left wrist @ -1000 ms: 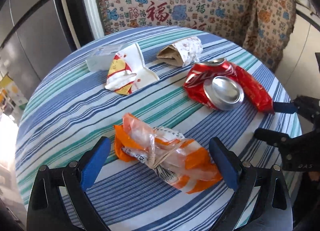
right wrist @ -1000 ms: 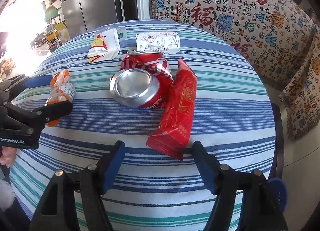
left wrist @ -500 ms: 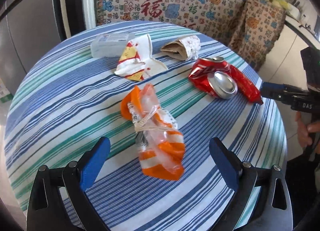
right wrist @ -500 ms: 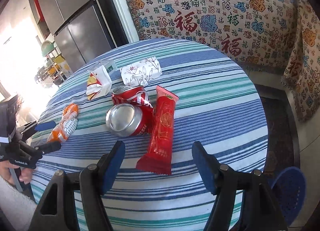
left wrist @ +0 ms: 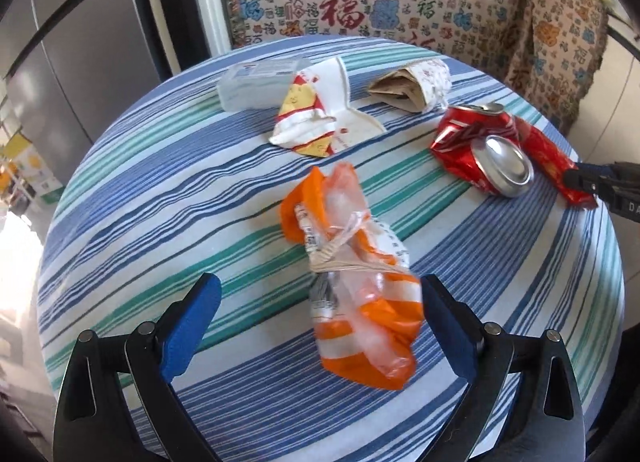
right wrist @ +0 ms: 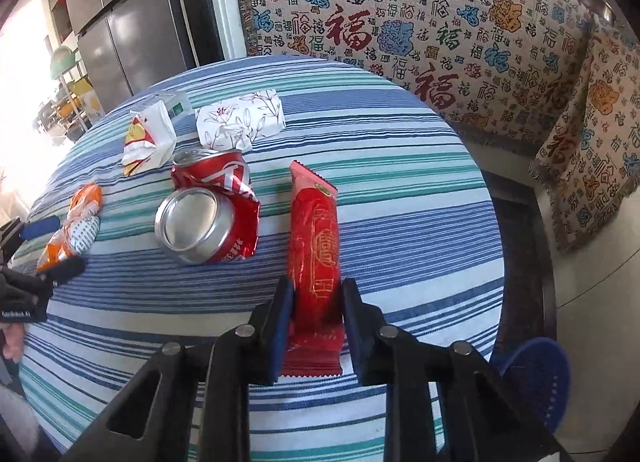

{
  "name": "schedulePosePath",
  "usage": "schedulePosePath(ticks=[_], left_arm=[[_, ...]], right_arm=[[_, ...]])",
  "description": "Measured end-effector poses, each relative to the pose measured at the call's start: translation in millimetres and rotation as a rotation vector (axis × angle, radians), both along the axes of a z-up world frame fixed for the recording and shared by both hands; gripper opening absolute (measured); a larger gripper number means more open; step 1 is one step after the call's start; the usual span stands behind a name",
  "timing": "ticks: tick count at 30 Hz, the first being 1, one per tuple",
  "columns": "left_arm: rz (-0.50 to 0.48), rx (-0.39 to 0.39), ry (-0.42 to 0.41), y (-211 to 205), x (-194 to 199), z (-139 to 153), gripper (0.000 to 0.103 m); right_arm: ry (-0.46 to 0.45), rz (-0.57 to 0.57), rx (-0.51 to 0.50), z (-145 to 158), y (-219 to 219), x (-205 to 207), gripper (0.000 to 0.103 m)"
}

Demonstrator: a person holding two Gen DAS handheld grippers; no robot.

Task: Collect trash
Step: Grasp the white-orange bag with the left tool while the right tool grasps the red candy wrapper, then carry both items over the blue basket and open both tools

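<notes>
Our right gripper [right wrist: 314, 304] closing, pads pinching red snack wrapper [right wrist: 314, 238]; our left gripper [left wrist: 320, 318] spread wide around orange plastic bag [left wrist: 356, 286].

I see a round table under a striped tablecloth [right wrist: 400, 190] in blue, teal and white. Behind it a cream throw [right wrist: 440, 22] printed with red and blue characters covers what looks like a sofa. To my left stands a grey refrigerator [right wrist: 132, 22]. A blue perforated stool [right wrist: 536, 378] sits on the floor just beside the table's near right edge.
</notes>
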State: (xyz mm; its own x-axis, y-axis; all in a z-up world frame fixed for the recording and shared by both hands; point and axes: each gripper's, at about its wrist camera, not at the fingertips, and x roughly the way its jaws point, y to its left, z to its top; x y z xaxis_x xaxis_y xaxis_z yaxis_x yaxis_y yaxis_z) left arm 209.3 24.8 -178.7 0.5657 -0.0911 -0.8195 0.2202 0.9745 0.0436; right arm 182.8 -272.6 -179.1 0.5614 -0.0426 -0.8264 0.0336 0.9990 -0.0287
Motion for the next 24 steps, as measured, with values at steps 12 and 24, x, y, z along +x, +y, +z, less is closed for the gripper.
schedulePosePath(ticks=[12,24], left_arm=[[-0.022,-0.025,-0.002,-9.8,2.7,0.5,0.099],[-0.045,-0.075,-0.025,-7.4,6.9,10.0,0.047]], right_arm=[[-0.025,0.011,0.057,3.5,-6.2,26.2,0.060],[-0.019,0.053,0.033,15.0,9.1,25.4,0.014]])
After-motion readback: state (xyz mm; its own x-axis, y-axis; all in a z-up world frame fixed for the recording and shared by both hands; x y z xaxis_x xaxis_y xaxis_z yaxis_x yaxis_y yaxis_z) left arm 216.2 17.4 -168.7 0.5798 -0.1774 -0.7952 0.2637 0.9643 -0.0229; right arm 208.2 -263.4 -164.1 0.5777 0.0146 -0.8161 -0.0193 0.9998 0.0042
